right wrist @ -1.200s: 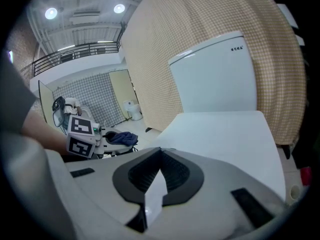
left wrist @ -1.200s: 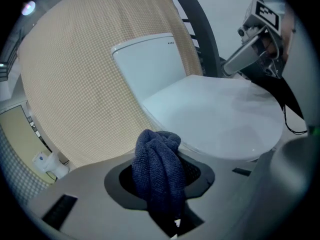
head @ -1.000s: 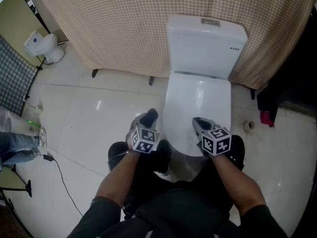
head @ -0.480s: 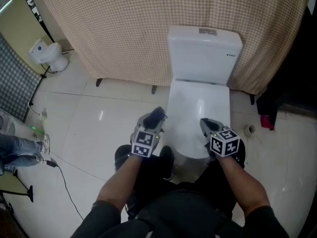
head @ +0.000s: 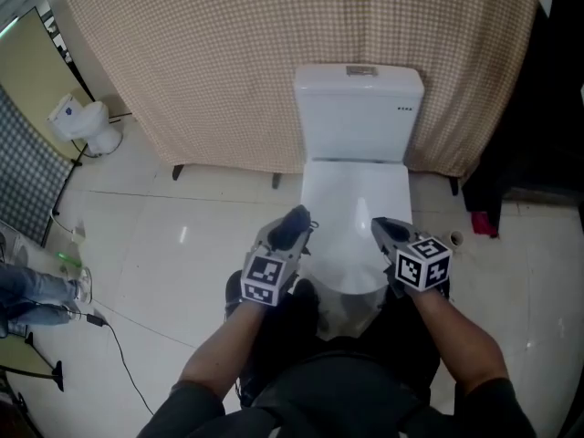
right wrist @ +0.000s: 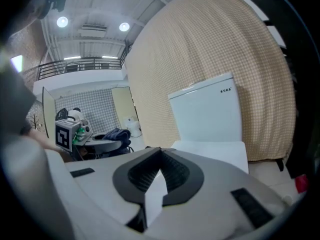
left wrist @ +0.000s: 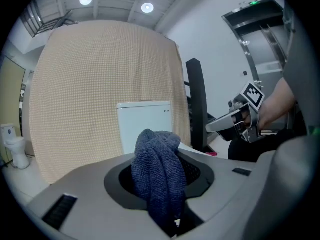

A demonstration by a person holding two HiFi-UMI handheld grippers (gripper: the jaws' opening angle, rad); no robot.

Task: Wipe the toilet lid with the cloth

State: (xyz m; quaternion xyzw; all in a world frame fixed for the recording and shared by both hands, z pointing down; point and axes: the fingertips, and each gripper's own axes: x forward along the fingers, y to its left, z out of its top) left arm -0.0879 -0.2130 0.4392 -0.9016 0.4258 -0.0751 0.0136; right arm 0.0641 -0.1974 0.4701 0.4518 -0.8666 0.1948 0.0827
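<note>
The white toilet (head: 358, 117) stands ahead with its lid (head: 354, 210) closed. My left gripper (head: 294, 226) hovers at the lid's front left edge, shut on a dark blue-grey cloth (head: 290, 229). In the left gripper view the cloth (left wrist: 159, 174) bulges up between the jaws and hides their tips, with the tank (left wrist: 145, 126) behind. My right gripper (head: 383, 231) sits over the lid's front right edge, its jaws together with nothing held. The right gripper view shows the lid (right wrist: 212, 151), the tank (right wrist: 207, 114), and the left gripper (right wrist: 102, 143) with the cloth (right wrist: 117, 134).
A beige checked curtain (head: 228, 62) hangs behind the toilet. A small white fixture (head: 87, 126) stands far left. A black cable (head: 114, 331) runs over the tiled floor, beside a person's jeans (head: 27, 290). A red item (head: 484, 224) and a dark mass lie to the right.
The left gripper has moved right with the cloth, up to the lid's front left edge. The right gripper edged slightly forward. The head view has shifted.
</note>
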